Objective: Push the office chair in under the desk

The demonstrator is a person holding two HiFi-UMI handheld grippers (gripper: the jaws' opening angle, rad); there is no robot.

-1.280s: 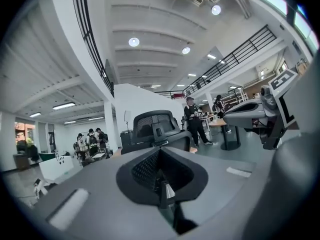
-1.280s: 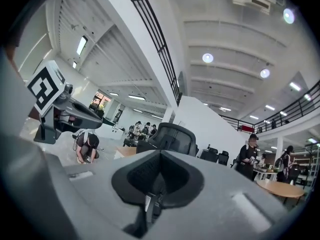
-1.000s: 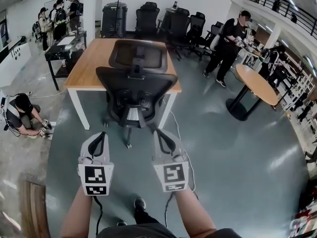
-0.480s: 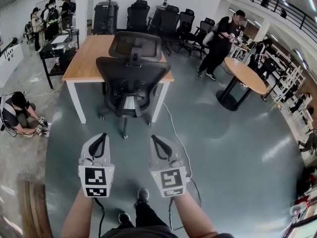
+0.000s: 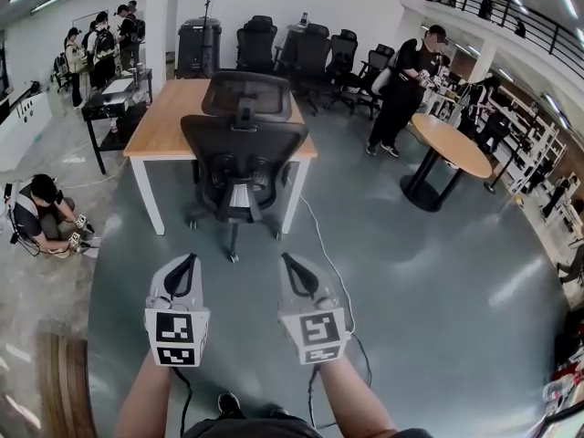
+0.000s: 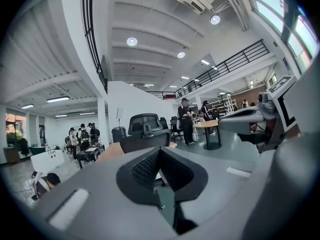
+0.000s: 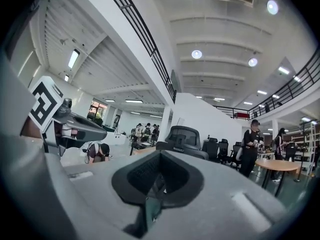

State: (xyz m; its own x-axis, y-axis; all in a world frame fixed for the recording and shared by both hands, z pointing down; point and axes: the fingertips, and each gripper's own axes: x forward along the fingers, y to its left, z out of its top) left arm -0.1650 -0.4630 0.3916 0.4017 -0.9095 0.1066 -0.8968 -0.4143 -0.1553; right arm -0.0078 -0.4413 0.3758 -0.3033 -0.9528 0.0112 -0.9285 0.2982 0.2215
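Observation:
The black mesh office chair (image 5: 242, 158) stands with its back toward me, its seat partly under the near edge of the wooden desk (image 5: 164, 126); its headrest rises above the desktop. My left gripper (image 5: 182, 263) and right gripper (image 5: 290, 261) hang side by side over the grey floor, well short of the chair, touching nothing. Both are shut and empty. The left gripper view shows the chair (image 6: 145, 131) beyond the closed left gripper (image 6: 160, 176). In the right gripper view the chair (image 7: 184, 139) sits ahead of the closed right gripper (image 7: 157, 179).
A cable (image 5: 333, 272) runs across the floor right of the chair. A round wooden table (image 5: 461, 149) and a standing person (image 5: 406, 85) are at the right. Someone crouches at the left (image 5: 41, 213). Spare black chairs (image 5: 310, 48) line the back wall beside a black cart (image 5: 114, 99).
The chair and desk now look farther from me; my view has backed away from them. Both grippers stay shut, side by side, in the same pose.

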